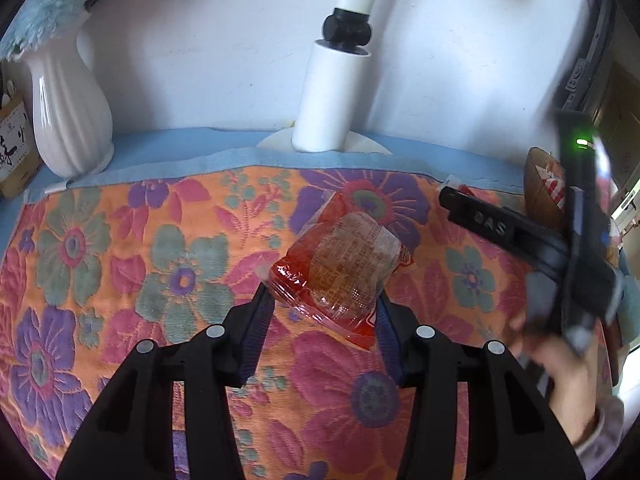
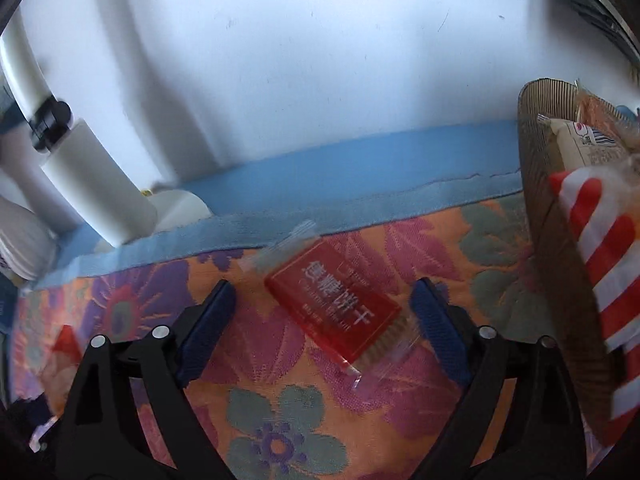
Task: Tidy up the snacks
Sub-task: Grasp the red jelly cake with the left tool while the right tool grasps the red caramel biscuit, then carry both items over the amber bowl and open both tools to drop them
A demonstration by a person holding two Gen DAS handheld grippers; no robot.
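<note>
Left gripper [image 1: 324, 300] is clamped on a red-and-clear snack pouch [image 1: 344, 268]; both pads press its near end, the rest lies forward on the floral cloth [image 1: 120, 248] covering the surface.

Right gripper [image 2: 324, 308] is parted, straddling a flat red biscuit packet [image 2: 334, 304] with white lettering. Packet lies diagonally on the cloth, clear gap to each pad, nothing held.

Left wrist view only: white ribbed vase [image 1: 70, 112] with blue flowers back left, white lamp post [image 1: 336, 92] on its round base at the wall, and the right gripper seen from outside at far right with a hand [image 1: 568, 376] behind it.

Right wrist view only: brown ribbed basket [image 2: 536, 152] at the right edge, just beside the packet, holding a red-and-white striped pack [image 2: 600, 248] and a pale wrapped snack [image 2: 576, 148]. The left view catches only a sliver of that basket behind the right gripper.

Blue mat strip [image 2: 360, 160] runs along the wall in both views.
</note>
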